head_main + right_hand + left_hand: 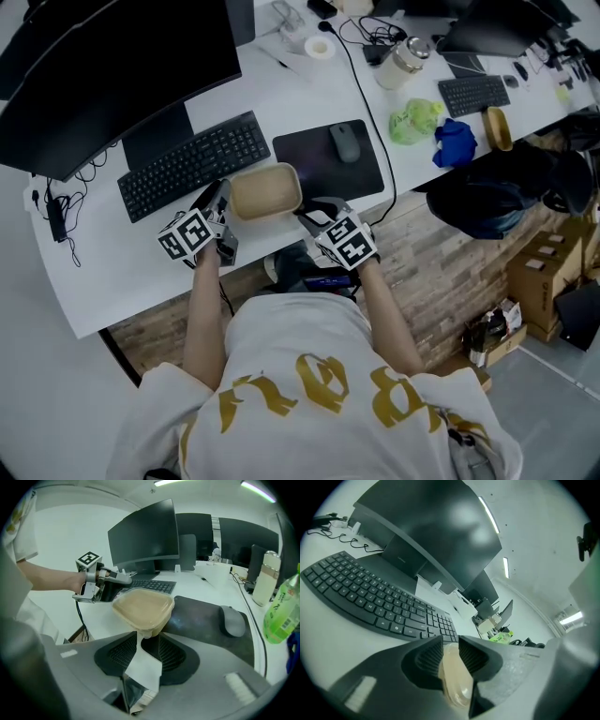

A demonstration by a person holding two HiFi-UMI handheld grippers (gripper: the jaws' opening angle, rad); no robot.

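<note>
- Desk (94,272): white, with a keyboard (192,164) and a dark mat (314,155) on it.
- Box (266,190): tan, over the desk's near edge, between both grippers. I cannot see inside it.
- Left gripper (451,651): jaws pinch the box's left rim.
- Right gripper (149,641): jaws pinch its right corner.

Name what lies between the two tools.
A beige rounded-square plastic container spans the gap, pinched by the left tool and the right tool at opposite edges; the head view shows this.
</note>
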